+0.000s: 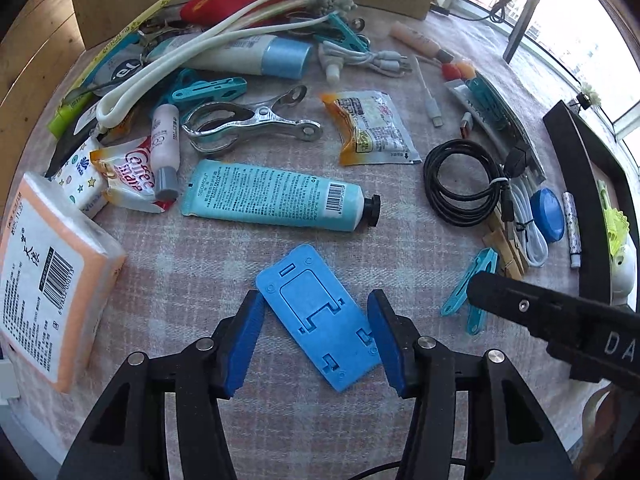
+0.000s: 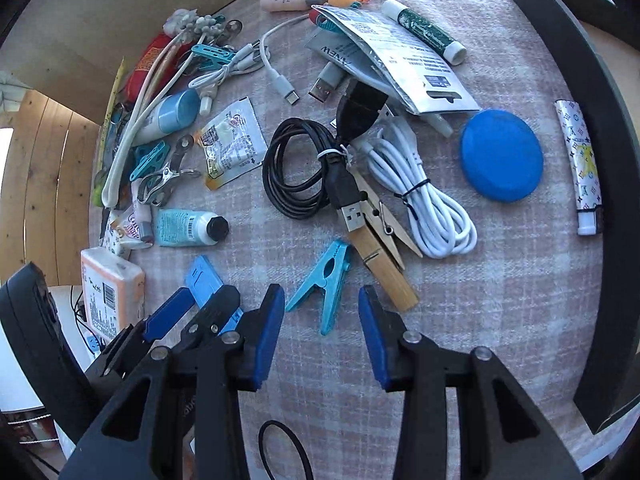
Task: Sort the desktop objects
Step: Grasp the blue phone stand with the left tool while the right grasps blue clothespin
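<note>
Now fingers [image 1: 316, 340] astride blue stand [image 1: 320, 320], untouched

The cloth [image 1: 280, 420] has pink and white checks. The flat stand [image 1: 320, 320] is bright blue. The coiled cable [image 2: 296, 172] is black. The round lid [image 2: 502, 155] is blue.

Both cameras ride the grippers, staring steeply down at the cluttered table from close above; the left looks over the blue phone stand [image 1: 318, 316]; both share the black cable coil [image 2: 298, 168].
</note>
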{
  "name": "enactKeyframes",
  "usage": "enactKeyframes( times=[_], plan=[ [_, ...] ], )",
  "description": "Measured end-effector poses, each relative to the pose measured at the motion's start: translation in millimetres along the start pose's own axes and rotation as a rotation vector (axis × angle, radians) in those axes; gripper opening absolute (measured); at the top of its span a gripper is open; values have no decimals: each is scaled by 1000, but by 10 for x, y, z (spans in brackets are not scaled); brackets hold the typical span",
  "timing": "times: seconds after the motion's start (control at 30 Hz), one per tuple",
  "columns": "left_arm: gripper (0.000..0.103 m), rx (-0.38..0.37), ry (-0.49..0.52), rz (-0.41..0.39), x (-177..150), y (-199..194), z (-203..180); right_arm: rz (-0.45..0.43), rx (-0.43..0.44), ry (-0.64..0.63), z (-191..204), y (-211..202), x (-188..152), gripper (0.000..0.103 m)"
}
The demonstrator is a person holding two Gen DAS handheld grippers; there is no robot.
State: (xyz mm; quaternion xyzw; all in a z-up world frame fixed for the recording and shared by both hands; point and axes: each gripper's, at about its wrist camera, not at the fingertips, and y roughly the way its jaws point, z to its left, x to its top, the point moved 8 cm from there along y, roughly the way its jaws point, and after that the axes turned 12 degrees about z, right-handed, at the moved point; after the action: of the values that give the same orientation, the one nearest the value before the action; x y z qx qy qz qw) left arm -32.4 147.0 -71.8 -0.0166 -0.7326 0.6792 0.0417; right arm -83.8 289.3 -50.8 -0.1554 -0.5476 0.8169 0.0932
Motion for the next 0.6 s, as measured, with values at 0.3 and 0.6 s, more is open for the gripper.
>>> enactKeyframes(
  times=[0.3, 0.6],
  plan=[
    [38, -7, 67, -3, -170, -31, 208, -29, -168, -56, 210, 118, 17, 37],
    [35, -108, 43, -15, -302, -68, 384, -58, -214, -150, 317, 154, -196, 21]
  ],
)
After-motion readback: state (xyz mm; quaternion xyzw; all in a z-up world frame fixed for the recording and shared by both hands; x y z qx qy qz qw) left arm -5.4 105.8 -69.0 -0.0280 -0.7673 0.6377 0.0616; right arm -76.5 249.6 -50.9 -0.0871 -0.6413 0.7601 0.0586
